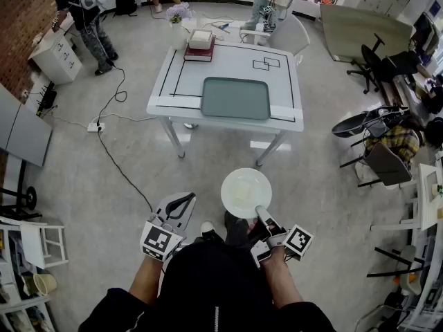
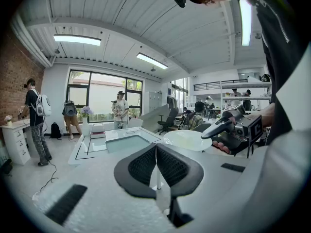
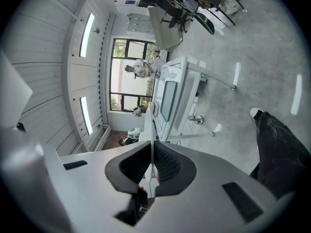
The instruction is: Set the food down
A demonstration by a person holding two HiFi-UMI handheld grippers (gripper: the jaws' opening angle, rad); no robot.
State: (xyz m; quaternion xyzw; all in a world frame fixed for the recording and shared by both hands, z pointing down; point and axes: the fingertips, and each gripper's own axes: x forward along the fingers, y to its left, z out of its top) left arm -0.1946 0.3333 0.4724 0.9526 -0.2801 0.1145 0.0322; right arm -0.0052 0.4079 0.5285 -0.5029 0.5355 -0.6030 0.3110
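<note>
A white round plate (image 1: 246, 192) with a pale piece of food on it hangs over the floor in front of me, short of the white table (image 1: 228, 62). My right gripper (image 1: 262, 214) is shut on the plate's near rim. In the right gripper view the plate (image 3: 153, 130) shows edge-on as a thin white line between the jaws of that gripper (image 3: 152, 155). My left gripper (image 1: 183, 202) is shut with nothing in it, to the left of the plate. The left gripper view shows its own closed jaws (image 2: 156, 150), the plate (image 2: 187, 140) and the right gripper (image 2: 232, 127).
A grey-green tray (image 1: 235, 97) lies on the table's near half, with stacked books (image 1: 199, 47) and a flower vase (image 1: 179, 14) at the far edge. A cable (image 1: 121, 164) runs across the floor at left. Office chairs (image 1: 379, 137) crowd the right. People stand at the back.
</note>
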